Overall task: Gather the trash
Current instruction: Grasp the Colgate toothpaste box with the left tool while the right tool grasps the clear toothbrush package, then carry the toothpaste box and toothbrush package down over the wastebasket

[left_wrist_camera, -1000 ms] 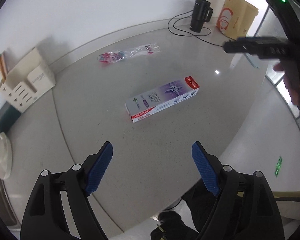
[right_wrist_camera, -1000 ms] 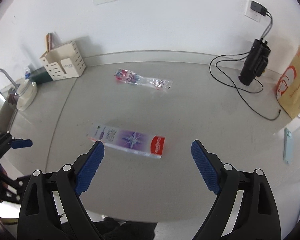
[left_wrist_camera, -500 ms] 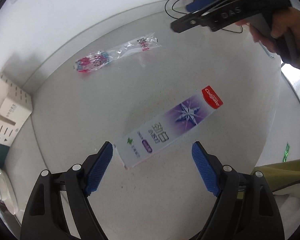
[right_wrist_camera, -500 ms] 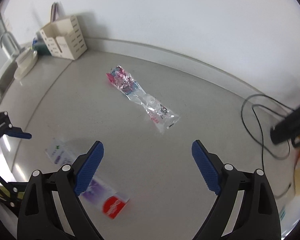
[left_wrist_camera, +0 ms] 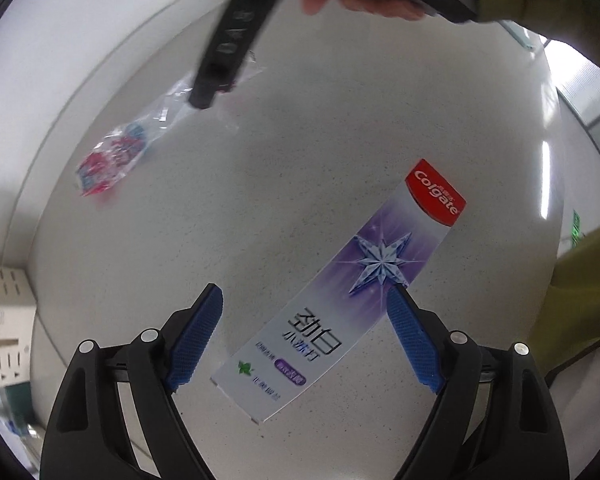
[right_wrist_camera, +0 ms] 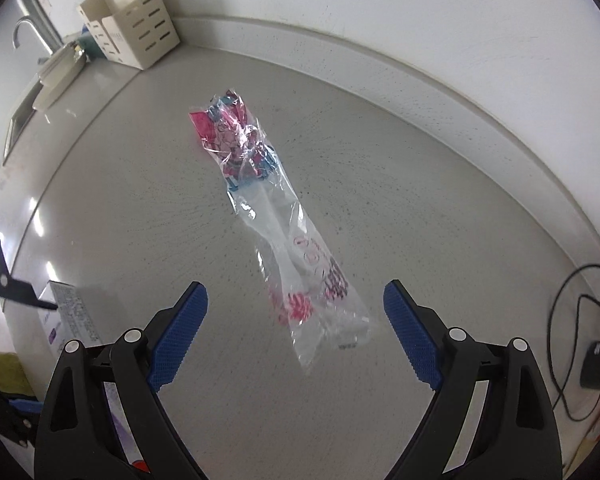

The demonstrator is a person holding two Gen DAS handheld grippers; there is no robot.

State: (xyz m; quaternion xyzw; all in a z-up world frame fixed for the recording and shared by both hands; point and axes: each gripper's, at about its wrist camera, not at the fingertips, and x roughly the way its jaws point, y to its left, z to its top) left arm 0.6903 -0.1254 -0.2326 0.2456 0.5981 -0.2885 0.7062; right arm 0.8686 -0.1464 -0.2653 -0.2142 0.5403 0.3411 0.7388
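Observation:
A purple and white Colgate toothpaste box [left_wrist_camera: 340,292] lies flat on the grey counter. My left gripper [left_wrist_camera: 304,304] is open, low over the box's near end, which lies between its blue pads. A clear plastic wrapper with pink print [right_wrist_camera: 276,224] lies further back; it also shows in the left wrist view [left_wrist_camera: 120,152]. My right gripper [right_wrist_camera: 296,300] is open, with the wrapper's near end between its pads. The right gripper's body [left_wrist_camera: 236,36] crosses the top of the left wrist view. The box's end [right_wrist_camera: 66,312] shows at the left of the right wrist view.
A cream slotted holder [right_wrist_camera: 132,28] stands at the back left by the wall, beside a sink and tap [right_wrist_camera: 24,28]. A black cable [right_wrist_camera: 568,320] loops at the right. The counter's front edge [left_wrist_camera: 560,160] curves on the right.
Both grippers have moved forward and down. The left one has closed in over the toothpaste box, the right one over the plastic wrapper. Both stay open.

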